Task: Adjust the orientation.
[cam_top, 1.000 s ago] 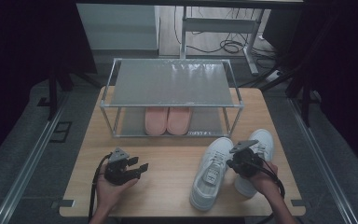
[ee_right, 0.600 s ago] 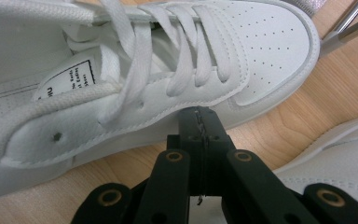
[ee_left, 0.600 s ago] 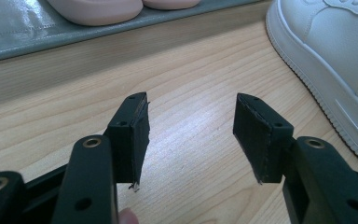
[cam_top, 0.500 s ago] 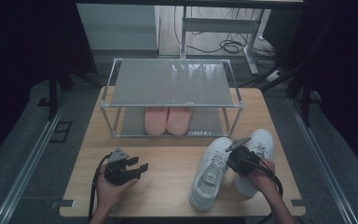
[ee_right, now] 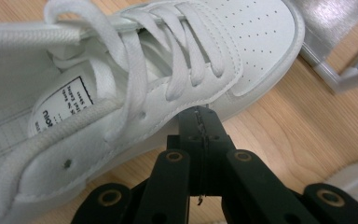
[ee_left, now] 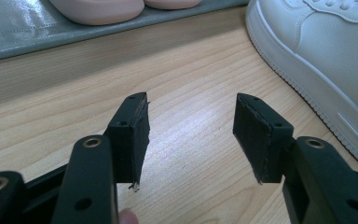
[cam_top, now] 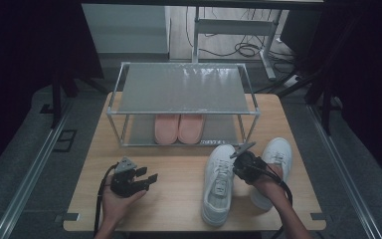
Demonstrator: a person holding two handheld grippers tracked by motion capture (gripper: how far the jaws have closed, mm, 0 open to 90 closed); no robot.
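Observation:
Two white sneakers lie on the wooden table, the left sneaker [cam_top: 219, 181] [ee_right: 144, 70] [ee_left: 326, 46] with its toe toward the rack and the right sneaker [cam_top: 276, 157] beside it. My right gripper [cam_top: 236, 167] [ee_right: 200, 119] sits between them. Its jaws are shut with nothing in them, and the tips rest at the left sneaker's side below the laces. My left gripper [cam_top: 146, 175] [ee_left: 191, 130] hovers over bare wood at the table's front left, open and empty.
A metal two-tier rack [cam_top: 181, 87] stands at the back of the table; its corner foot [ee_right: 345, 70] is close to the sneaker's toe. Pink slippers [cam_top: 179, 128] [ee_left: 98, 7] sit on its lower shelf [ee_left: 18, 28]. Bare wood [cam_top: 174, 194] lies between the grippers.
My right gripper has shifted left, from over the right sneaker to the left sneaker's side. The left gripper has stayed put.

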